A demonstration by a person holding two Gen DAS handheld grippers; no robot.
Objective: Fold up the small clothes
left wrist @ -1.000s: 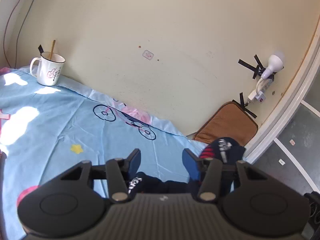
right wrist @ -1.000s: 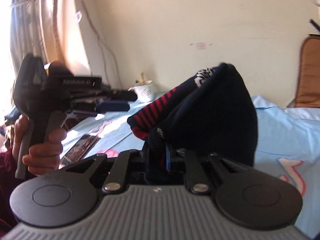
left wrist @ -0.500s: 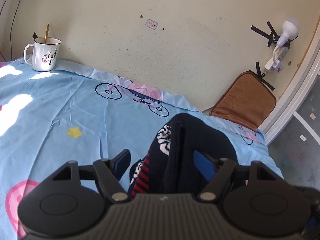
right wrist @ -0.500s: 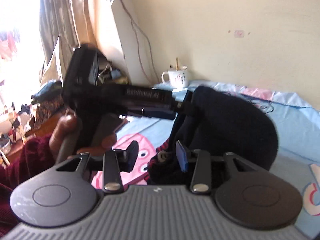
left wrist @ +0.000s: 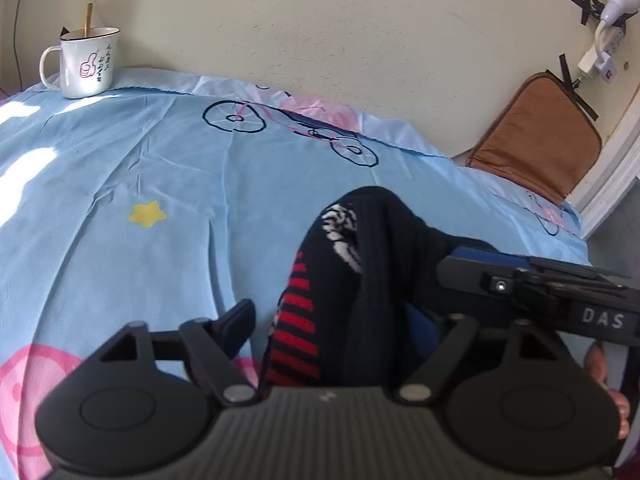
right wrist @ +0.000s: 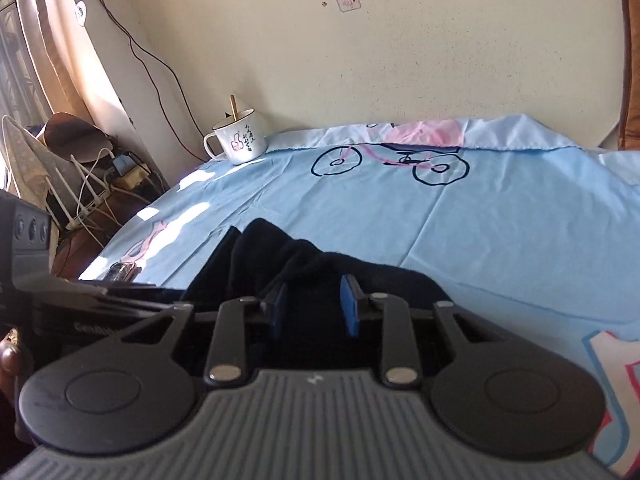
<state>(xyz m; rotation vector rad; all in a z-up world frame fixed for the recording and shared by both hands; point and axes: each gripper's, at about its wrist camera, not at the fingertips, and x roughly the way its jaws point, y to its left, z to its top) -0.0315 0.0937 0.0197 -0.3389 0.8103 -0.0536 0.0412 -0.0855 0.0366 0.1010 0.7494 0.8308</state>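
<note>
A small dark navy garment [left wrist: 352,280] with red stripes and white pattern lies bunched on the light blue printed sheet [left wrist: 160,168]. My left gripper [left wrist: 340,320] is open with the garment lying between its wide-spread fingers. My right gripper [right wrist: 314,308] is open, its blue pads either side of the dark garment [right wrist: 304,264] without pinching it. The right gripper's body also shows in the left wrist view [left wrist: 540,288], reaching in from the right against the garment.
A white mug [left wrist: 86,64] with a stick in it stands at the sheet's far left by the wall; it also shows in the right wrist view [right wrist: 238,140]. A brown cushion [left wrist: 536,136] leans at the far right. Cables and clutter [right wrist: 100,176] lie left of the bed.
The right gripper went from shut on the lifted garment to open. The garment came down onto the sheet. The left gripper opened wider and moved over the garment.
</note>
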